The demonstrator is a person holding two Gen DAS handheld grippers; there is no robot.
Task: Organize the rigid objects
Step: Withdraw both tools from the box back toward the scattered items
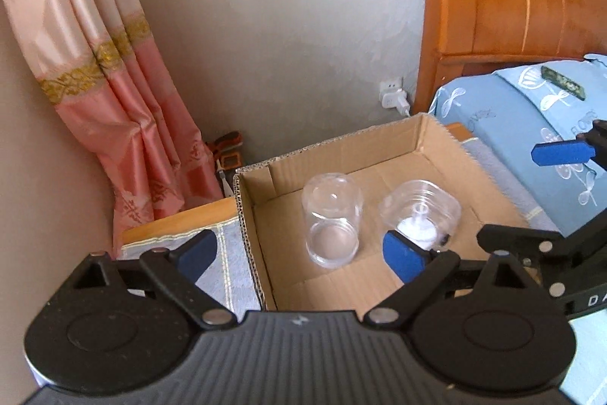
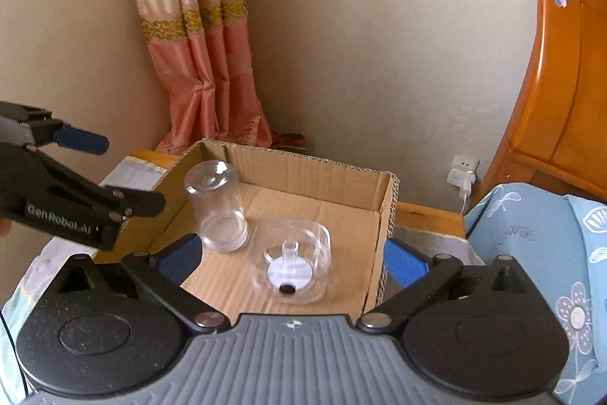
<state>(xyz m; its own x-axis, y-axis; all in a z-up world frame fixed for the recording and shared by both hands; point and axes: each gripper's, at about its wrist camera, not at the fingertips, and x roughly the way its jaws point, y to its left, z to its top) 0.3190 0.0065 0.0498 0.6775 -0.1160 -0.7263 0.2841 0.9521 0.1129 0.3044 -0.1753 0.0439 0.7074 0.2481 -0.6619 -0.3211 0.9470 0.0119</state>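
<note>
Two tongs, both w/ jaws spread wide, nothing held. Left gripper [image 1: 299, 253] hovers at near edge of cardboard box [image 1: 379, 143]; right gripper [image 2: 292, 255] does the same from its own side.

Near: just ahead of right gripper, btwn its fingers, lies squat clear container [image 2: 290, 260] on box floor. Transparent, rounded-square walls, short central post, white disc and small dark spot at base. In left view it sits just beyond that gripper's right finger.

Farther: tall clear cup [image 2: 216, 205], standing inverted w/ domed closed end up, ahead-left of right gripper, roughly centred ahead of left gripper. Apart from container, close beside it.

Risks (judgement):
- Clear walls hard to read; a misjudged approach could knock cup over.
- Smooth hard plastic may slip from pads if squeezed off-centre.
- Grippers work close together; a clash over box is possible.
- Box wall may catch a finger on entry.
</note>
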